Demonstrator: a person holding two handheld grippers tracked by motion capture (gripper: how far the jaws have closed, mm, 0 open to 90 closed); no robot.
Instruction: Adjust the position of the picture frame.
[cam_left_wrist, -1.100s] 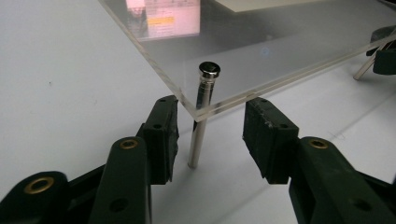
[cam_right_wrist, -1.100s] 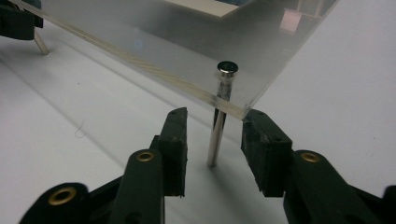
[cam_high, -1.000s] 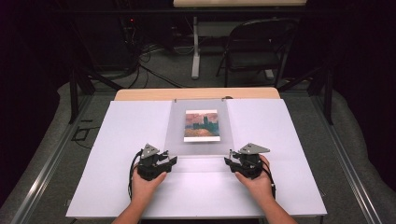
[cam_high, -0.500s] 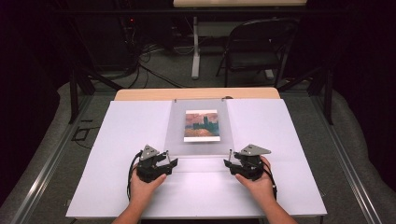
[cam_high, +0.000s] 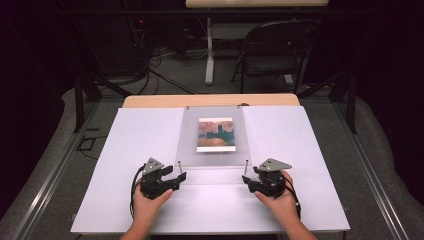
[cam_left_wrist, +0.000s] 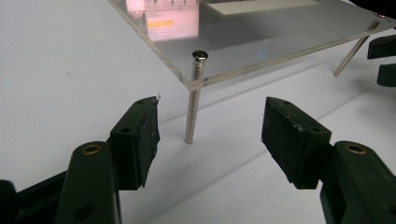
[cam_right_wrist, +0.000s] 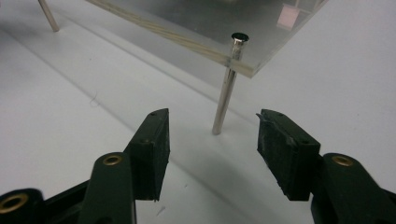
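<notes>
White board covers the table in the high view, with a dark room and a folding chair behind. Compared with a second ago both hands sit in much the same spots, jaws now wider. A clear plate on thin metal legs stands mid-table, a small picture lying on it. The left gripper and right gripper rest just off its near corners.

Left gripper view: the jaws have just been opening and stand apart, gripping nothing; the corner leg rises just beyond them.

Right gripper view: jaws likewise parted and released, the other near leg just ahead.
</notes>
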